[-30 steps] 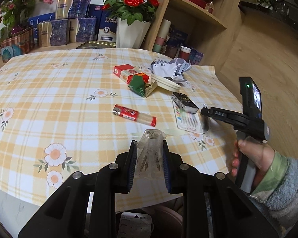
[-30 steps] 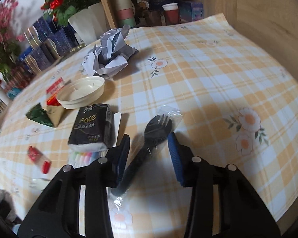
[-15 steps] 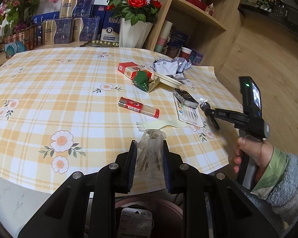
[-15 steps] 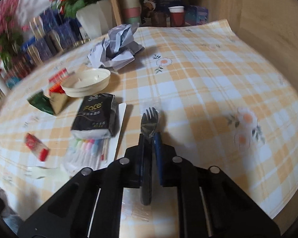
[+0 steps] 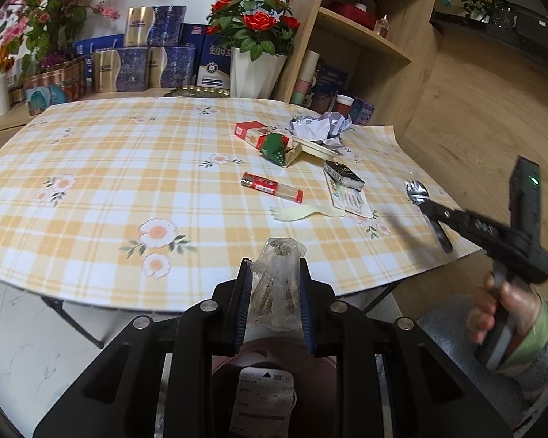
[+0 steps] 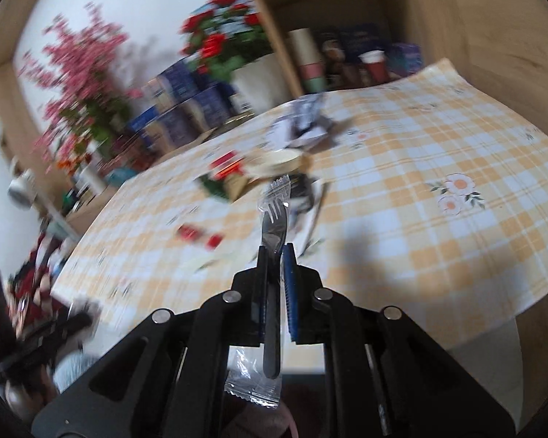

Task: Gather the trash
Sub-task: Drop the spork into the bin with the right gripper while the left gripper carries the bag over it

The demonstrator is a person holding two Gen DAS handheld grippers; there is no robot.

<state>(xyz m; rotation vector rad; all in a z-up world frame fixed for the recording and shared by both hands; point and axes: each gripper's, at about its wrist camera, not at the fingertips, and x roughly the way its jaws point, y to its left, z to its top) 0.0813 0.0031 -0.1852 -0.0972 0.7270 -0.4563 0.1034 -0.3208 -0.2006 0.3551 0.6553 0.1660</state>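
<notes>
My left gripper is shut on a crumpled clear plastic wrapper, held off the table's near edge above a reddish-brown bin with a labelled packet in it. My right gripper is shut on a black plastic fork in a clear wrapper, lifted off the table; from the left wrist view the same fork hangs past the table's right edge in the right gripper. A cream fork, a red packet, a crumpled paper ball and a green carton lie on the checked tablecloth.
A black tissue pack rests on a card of coloured pens beside a cream dish. A white vase of red roses, boxes and a wooden shelf stand behind the table. A person's hand holds the right gripper.
The right gripper closed on the wrapped black fork and lifted it off the table, back towards the near edge. The left gripper, still holding the wrapper, drew back off the table over the bin.
</notes>
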